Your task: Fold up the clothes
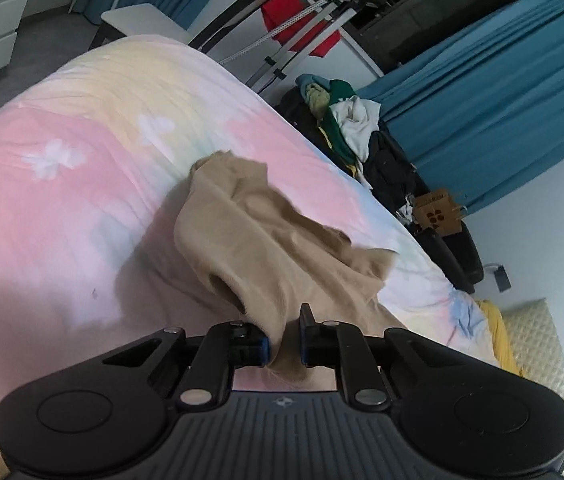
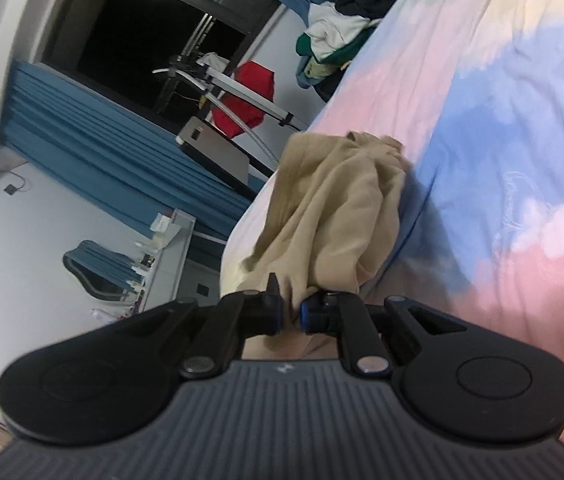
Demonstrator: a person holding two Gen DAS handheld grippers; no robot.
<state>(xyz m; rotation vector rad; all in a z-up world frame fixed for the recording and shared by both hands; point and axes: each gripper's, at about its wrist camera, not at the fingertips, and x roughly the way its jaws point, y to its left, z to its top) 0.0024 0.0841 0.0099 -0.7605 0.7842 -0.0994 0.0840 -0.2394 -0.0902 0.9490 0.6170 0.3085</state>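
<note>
Two hand-held grippers are each pinching a tan garment [image 1: 265, 236] above a bed covered in a pastel pink, blue and yellow sheet [image 1: 61, 184]. The left gripper [image 1: 285, 344] is clamping a bunched edge between its fingers; the right gripper [image 2: 290, 314] is clamping another bunched part. Holding it at two points is likely meant to spread it for folding. The far end is trailing onto the sheet. The garment's type is staying unclear, crumpled and blurred. A clothes pile [image 1: 346, 128] is sitting beyond the bed's far right edge.
</note>
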